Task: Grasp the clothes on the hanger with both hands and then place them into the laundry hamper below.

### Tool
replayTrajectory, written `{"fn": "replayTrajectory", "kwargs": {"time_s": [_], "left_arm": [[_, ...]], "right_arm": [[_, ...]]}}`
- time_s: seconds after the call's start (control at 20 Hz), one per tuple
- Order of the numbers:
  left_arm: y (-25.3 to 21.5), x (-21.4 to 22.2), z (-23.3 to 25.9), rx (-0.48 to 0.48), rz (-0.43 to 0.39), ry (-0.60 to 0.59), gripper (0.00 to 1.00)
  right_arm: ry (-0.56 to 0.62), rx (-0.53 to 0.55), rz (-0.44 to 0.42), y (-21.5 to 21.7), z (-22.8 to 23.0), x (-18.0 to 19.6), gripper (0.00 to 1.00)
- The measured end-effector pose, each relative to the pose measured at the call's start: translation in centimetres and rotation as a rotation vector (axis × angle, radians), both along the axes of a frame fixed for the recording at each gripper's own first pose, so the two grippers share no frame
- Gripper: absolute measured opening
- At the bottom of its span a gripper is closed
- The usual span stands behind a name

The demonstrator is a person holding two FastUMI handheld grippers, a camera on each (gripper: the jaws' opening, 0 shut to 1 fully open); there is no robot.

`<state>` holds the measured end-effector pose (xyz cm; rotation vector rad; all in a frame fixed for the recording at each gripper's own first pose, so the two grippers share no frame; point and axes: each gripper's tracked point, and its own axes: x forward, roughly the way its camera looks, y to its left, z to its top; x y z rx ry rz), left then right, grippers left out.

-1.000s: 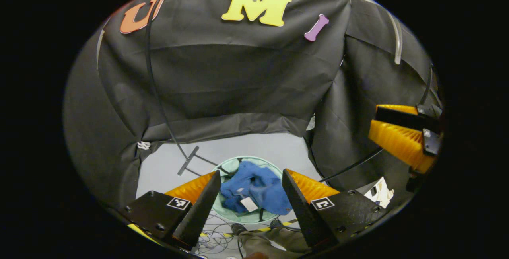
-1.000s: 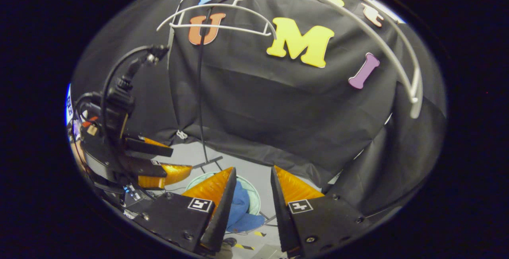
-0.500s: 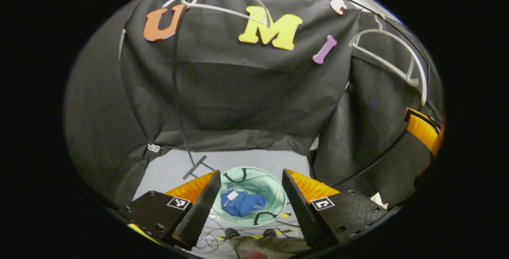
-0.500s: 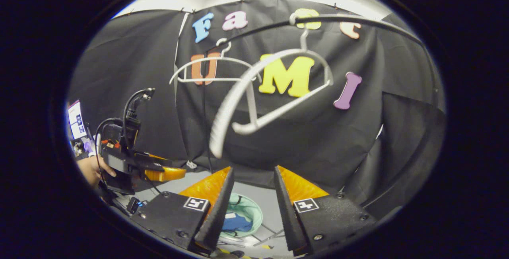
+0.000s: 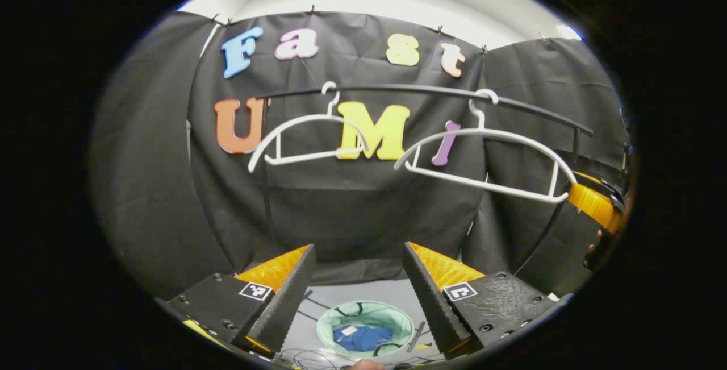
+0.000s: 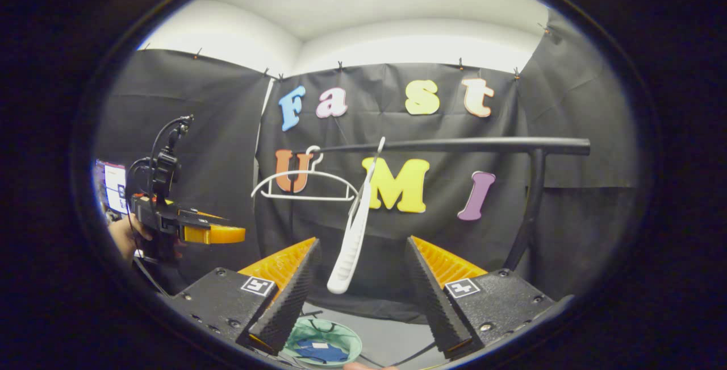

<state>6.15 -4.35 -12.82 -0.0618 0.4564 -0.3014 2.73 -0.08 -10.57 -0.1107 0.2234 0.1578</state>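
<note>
Below the black rail [image 5: 431, 92], in the left gripper view, two bare white hangers [image 5: 483, 157] hang while the left claw [image 5: 358, 285] stands spread and empty; far beneath the rail, the blue garment [image 5: 362, 337] lies inside the green laundry hamper [image 5: 397, 319]. The right gripper view shows the right claw [image 6: 360, 287] likewise spread, nothing pinched, a hanger [image 6: 352, 233] edge-on under the rail, the hamper [image 6: 352, 340] below. The drop looks complete; a clean finish means drawing both claws back without snagging hangers.
</note>
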Motion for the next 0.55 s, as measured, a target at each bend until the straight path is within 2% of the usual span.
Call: {"fn": "replayTrajectory", "kwargs": {"time_s": [0.05,0.1,0.15,0.2,0.25,0.3,0.4,0.45,0.5,0.55], "left_arm": [[0.0,0.1,1.5,-0.001,0.012,-0.033,0.94],[-0.1,-0.1,2.8,-0.004,0.023,-0.064,0.87],[-0.1,-0.1,4.2,-0.011,0.036,-0.095,0.87],[0.0,0.1,5.8,-0.015,0.045,-0.122,0.87],[0.1,0.3,7.2,-0.017,0.054,-0.151,0.87],[0.5,0.4,9.0,-0.017,0.062,-0.176,0.87],[1.0,0.9,12.0,-0.021,0.085,-0.241,0.87],[1.5,1.2,13.3,-0.026,0.096,-0.266,0.87],[2.1,1.3,14.5,-0.032,0.107,-0.289,0.87],[2.5,1.3,15.6,-0.040,0.113,-0.310,0.87]], "right_arm": [[-0.029,0.010,0.005,-0.2,1.4,-0.2,0.94],[-0.057,0.013,0.007,-0.6,2.8,-0.2,0.99],[-0.087,0.012,0.005,-0.9,4.0,-0.1,0.94],[-0.117,0.011,0.005,-1.3,5.1,-0.2,0.94],[-0.147,0.010,0.009,-1.6,6.3,-0.7,0.99],[-0.180,0.014,0.010,-1.7,7.7,-0.7,0.94],[-0.238,0.028,-0.001,-1.9,10.3,-0.2,0.94],[-0.264,0.033,-0.004,-2.2,11.2,-0.2,0.99],[-0.287,0.033,-0.013,-2.5,12.2,-0.1,0.95],[-0.311,0.033,-0.022,-2.7,13.2,0.0,0.95]]}}
